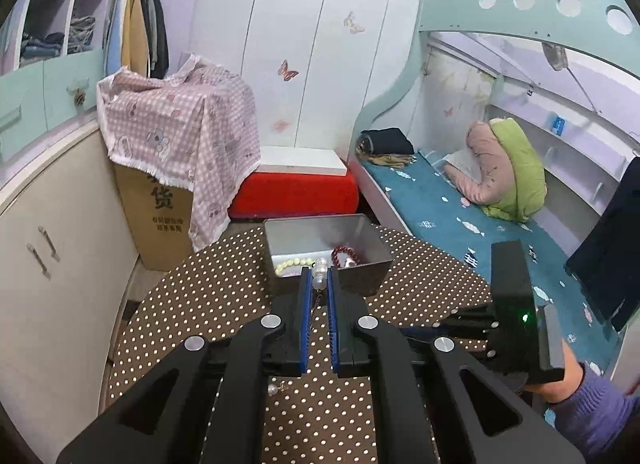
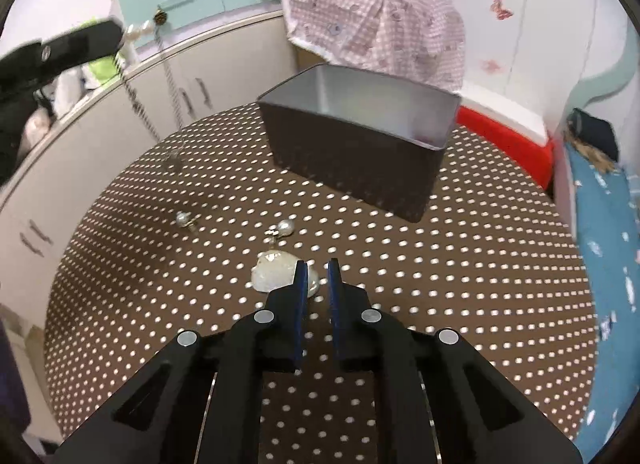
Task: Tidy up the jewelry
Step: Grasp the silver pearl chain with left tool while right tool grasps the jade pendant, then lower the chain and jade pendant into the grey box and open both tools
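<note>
Left-wrist view: the left gripper (image 1: 319, 282) is closed on a pearl necklace (image 1: 319, 278), the pearls pinched at the very tips of its blue pads (image 1: 306, 296) and a thin chain hanging below. Just ahead of the tips sits the open metal box (image 1: 372, 238), already holding a cream bead bracelet (image 1: 294, 263) and a red bead bracelet (image 1: 347, 254).

Right-wrist view: the right gripper (image 2: 318, 270) hovers low over the dotted tablecloth (image 2: 440, 284), jaws parted and holding nothing. A pale shell-like piece (image 2: 272, 274) lies at its left fingertip — whether they touch cannot be told — and two pearl earrings (image 2: 285, 229) (image 2: 184, 219) rest further ahead and to the left. High to the left, the necklace chain (image 2: 172, 76) dangles from the other tool.

Risks, as judged: the shallow tip grip may let the round pearls slip out; the long swinging chain may snag the box rim or trail outside it on release — or sweep the earrings off the cloth.
</note>
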`<state>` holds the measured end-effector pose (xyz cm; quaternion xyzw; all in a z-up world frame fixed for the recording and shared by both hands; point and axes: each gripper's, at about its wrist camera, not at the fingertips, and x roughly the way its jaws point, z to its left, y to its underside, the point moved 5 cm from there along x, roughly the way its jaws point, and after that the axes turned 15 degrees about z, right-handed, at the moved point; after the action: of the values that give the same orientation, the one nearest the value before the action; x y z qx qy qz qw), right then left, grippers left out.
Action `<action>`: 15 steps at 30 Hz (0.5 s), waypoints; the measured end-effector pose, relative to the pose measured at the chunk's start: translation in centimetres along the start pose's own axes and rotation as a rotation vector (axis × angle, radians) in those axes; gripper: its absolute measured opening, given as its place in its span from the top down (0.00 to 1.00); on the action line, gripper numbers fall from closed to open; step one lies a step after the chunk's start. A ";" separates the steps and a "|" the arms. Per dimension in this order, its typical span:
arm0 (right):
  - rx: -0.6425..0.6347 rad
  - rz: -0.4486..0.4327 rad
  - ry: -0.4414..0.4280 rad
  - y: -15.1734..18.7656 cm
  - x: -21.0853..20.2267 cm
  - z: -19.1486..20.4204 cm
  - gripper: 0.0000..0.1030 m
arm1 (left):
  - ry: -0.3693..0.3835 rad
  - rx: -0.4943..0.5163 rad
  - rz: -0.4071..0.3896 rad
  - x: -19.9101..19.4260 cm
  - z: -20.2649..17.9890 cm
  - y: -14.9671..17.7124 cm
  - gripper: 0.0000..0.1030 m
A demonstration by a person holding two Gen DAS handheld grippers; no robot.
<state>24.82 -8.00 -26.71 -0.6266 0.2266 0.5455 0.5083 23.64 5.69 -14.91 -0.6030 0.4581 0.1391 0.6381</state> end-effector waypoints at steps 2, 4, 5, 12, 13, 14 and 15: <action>-0.024 0.023 0.020 0.3 0.7 0.6 0.80 | 0.002 0.004 0.000 0.0 -0.3 0.1 0.94; -0.035 0.019 0.031 0.5 1.1 1.1 0.39 | 0.001 0.001 0.007 0.0 -0.4 0.5 0.94; -0.044 0.003 0.035 0.5 1.1 1.4 0.39 | -0.002 0.000 0.010 0.0 -0.3 0.7 0.94; -0.022 0.028 0.039 -0.5 2.9 2.5 0.40 | -0.004 -0.022 0.037 0.6 0.3 2.2 0.94; -0.016 0.033 0.044 -0.5 3.2 2.5 0.40 | 0.000 -0.024 0.040 0.7 0.4 2.3 0.94; -0.023 0.025 0.065 -0.5 3.3 2.6 0.45 | -0.001 -0.028 0.042 0.8 0.5 2.4 0.94; -0.022 0.021 0.049 -0.5 3.2 2.7 0.51 | 0.000 -0.028 0.044 0.9 0.5 2.5 0.94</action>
<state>25.00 -4.56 -29.09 -0.6428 0.2397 0.5379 0.4899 22.52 6.39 -17.22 -0.6017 0.4693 0.1596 0.6263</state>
